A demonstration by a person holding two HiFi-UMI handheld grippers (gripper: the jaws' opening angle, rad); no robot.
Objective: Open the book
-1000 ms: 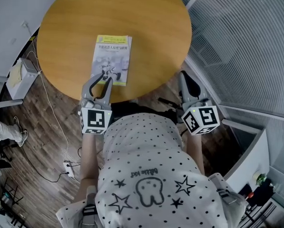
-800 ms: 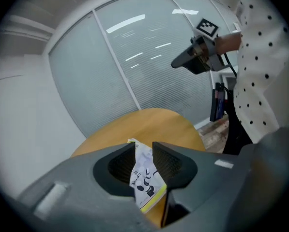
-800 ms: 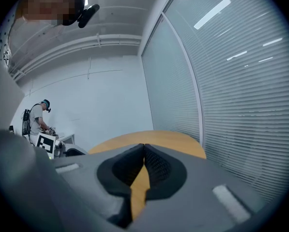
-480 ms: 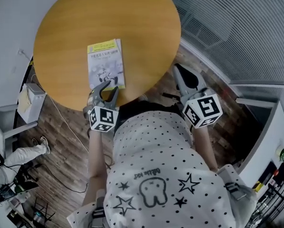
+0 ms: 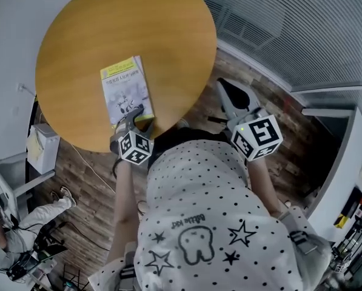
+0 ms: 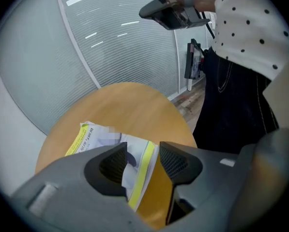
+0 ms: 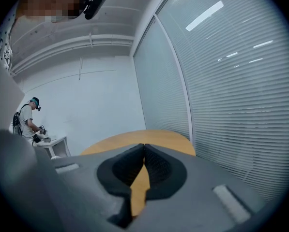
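— What's new at the book point(image 5: 125, 93)?
— It still lies shut, at six o'clock by the table point(image 5: 168, 35) rim. Your left gripper point(image 5: 134, 117) has dropped to its near corner, jaws opening around the yellow edge, not pinching.
— Room?
— Bare table toward twelve. Your right gripper point(image 5: 230, 94), closed on nothing, hangs off the rim at four.

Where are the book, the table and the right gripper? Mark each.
book point(image 5: 125, 93): head view, middle of its cover.
table point(image 5: 168, 35): head view, bare wooden top.
right gripper point(image 7: 144, 146): right gripper view, where its shut jaw tips meet.
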